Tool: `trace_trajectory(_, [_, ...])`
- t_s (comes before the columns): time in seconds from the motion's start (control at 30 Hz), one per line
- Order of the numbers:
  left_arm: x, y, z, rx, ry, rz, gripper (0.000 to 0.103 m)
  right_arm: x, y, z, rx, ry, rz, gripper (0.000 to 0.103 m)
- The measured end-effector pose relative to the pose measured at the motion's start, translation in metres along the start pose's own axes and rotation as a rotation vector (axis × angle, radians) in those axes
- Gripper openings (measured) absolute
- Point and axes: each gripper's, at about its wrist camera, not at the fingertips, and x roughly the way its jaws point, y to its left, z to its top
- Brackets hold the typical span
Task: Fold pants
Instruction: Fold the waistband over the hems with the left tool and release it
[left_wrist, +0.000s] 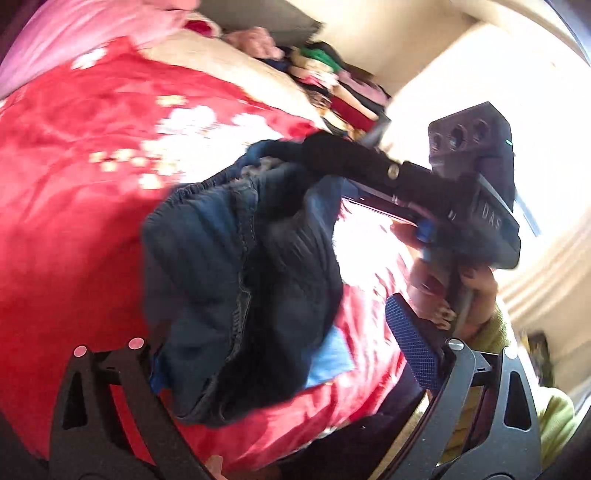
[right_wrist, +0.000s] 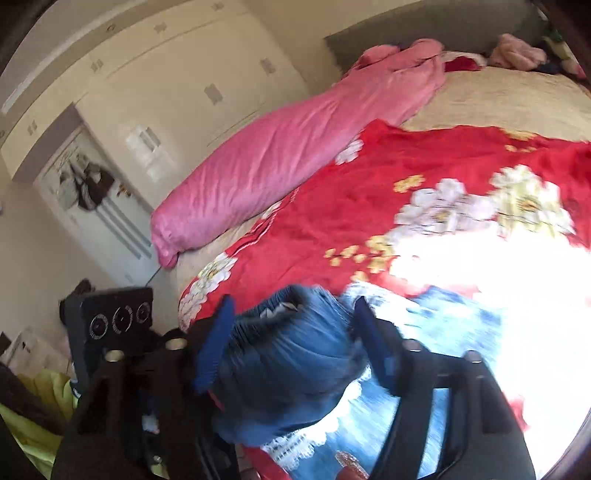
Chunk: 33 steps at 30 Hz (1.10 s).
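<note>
- We judge the pants (left_wrist: 236, 280) soft, light and floppy, lying bunched on the red cover (left_wrist: 74, 206); the elastic waistband (right_wrist: 291, 302) looks the firmest hold.
- Left gripper (left_wrist: 295, 347): jaws spread wide, pants between, nothing gripped.
- Right gripper (right_wrist: 291, 343): partly open, waistband between the pads; whether they press, we cannot tell.
- Left view alone shows the hand (left_wrist: 458, 295); right view alone shows the pink pillow (right_wrist: 288, 155).

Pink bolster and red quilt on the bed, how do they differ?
The pink bolster is plain; the red quilt carries white and yellow flowers. The pink bolster is a long stuffed roll; the red quilt lies spread flat. Both rest on the beige bed cover.
</note>
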Motion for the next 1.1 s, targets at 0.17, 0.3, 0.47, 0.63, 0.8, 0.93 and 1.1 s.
trace_trajectory(0.17, [0.038,-0.035,-0.026,0.103,0.106,0.002,0.090,-0.042,-0.031,-0.037,0.085,-0.006,-0.240,0.086])
trace_trajectory(0.3, [0.054,-0.048,-0.043,0.177,0.141,0.085,0.090,-0.044,-0.035,-0.060,0.109,0.025,-0.276,0.086])
trace_trajectory(0.47, [0.056,-0.044,-0.051,0.203,0.163,0.141,0.090,-0.005,-0.045,-0.077,0.079,0.142,-0.395,0.089])
trace_trajectory(0.63, [0.034,-0.044,-0.044,0.219,0.123,0.184,0.091,0.001,-0.069,-0.091,0.086,0.184,-0.563,0.088])
trace_trajectory(0.8, [0.015,-0.042,-0.029,0.250,0.050,0.281,0.093,-0.037,-0.045,-0.085,0.079,0.033,-0.499,0.090])
trace_trajectory(0.93, [0.006,-0.039,-0.016,0.265,0.010,0.342,0.093,-0.056,-0.026,-0.082,0.061,-0.028,-0.480,0.090])
trace_trajectory(1.1, [-0.004,-0.034,-0.006,0.256,-0.025,0.388,0.093,-0.063,-0.012,-0.082,0.033,-0.053,-0.486,0.090])
